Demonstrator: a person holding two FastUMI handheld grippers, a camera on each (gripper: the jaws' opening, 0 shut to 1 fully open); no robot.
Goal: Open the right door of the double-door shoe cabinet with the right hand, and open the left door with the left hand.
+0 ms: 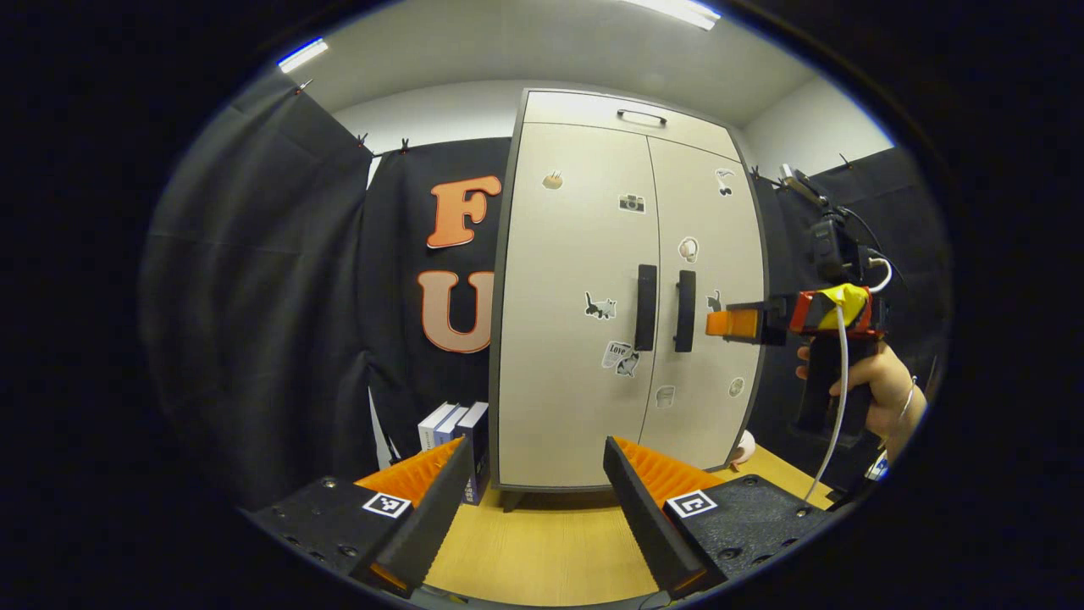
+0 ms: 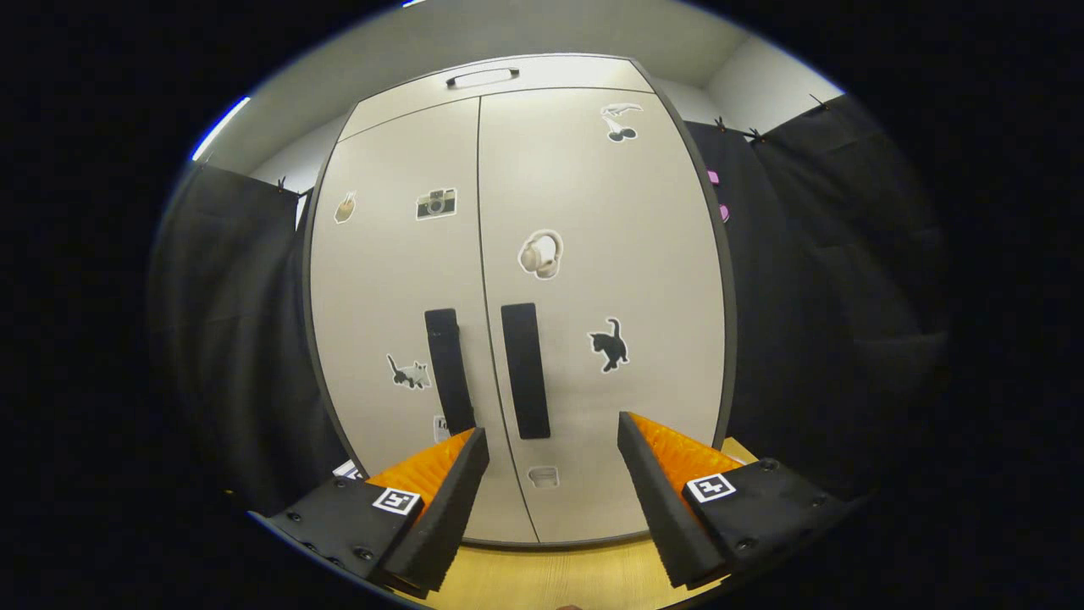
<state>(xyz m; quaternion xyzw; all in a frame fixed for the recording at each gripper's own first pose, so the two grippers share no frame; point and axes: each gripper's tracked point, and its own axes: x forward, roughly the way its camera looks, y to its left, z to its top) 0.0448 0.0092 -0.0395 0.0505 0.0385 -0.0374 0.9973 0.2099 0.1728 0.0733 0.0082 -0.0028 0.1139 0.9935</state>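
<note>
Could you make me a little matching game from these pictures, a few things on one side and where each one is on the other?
Things:
1. camera sticker
2. black cat sticker
3. books
4. top handle

Places:
A. right door
B. on the table, left of the cabinet
C. above both doors
D. left door

Pairs: 1-D, 2-A, 3-B, 4-C

Surface: wooden table [image 1: 550, 542], light grain.
Toward the back edge: shoe cabinet [image 1: 584, 339] stands upright on short dark feet.
Back left, just beside the cabinet's left side: books [image 1: 457, 428] standing upright on the table.
</note>
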